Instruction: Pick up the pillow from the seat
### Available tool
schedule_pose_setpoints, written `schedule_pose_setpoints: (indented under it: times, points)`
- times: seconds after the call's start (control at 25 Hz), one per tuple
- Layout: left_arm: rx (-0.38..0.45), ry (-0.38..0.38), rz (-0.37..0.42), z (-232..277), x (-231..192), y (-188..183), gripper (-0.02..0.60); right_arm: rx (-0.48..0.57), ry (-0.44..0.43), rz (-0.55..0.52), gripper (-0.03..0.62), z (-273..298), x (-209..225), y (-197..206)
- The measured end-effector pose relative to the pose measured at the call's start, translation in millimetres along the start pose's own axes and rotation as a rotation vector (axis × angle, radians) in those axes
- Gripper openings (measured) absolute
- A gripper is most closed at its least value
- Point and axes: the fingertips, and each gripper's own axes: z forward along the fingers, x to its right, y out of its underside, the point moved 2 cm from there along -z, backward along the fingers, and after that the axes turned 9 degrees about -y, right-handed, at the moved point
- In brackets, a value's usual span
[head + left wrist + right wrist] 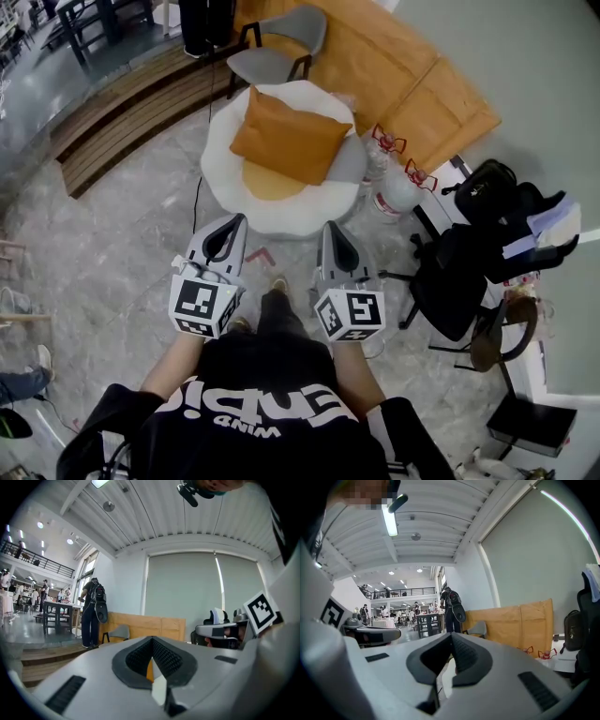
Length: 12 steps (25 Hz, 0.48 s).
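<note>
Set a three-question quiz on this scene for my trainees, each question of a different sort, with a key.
1. True or false: the orange pillow lies on the white seat.
2. The left gripper and right gripper are: A) both shut and empty; B) both open; C) shut on the pillow.
3. Fill in: beyond the seat stands a grey ____.
Key: 1 true; 2 A; 3 chair.

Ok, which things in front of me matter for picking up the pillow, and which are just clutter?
Job:
- orange square fabric pillow
- round white fluffy seat under it
- left gripper and right gripper, both shut, empty

Lying about:
- grey plastic chair
- clear water jugs with red handles
- black office chair
- light wooden panels
</note>
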Motion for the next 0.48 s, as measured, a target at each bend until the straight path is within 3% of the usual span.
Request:
schedule_pose_setpoints:
  times: [0.48]
  points:
    - [-0.009, 0.004, -0.013, 81, -2, -5, 0.003, -0.021, -0.002, 0.010, 0.021, 51, 55, -1]
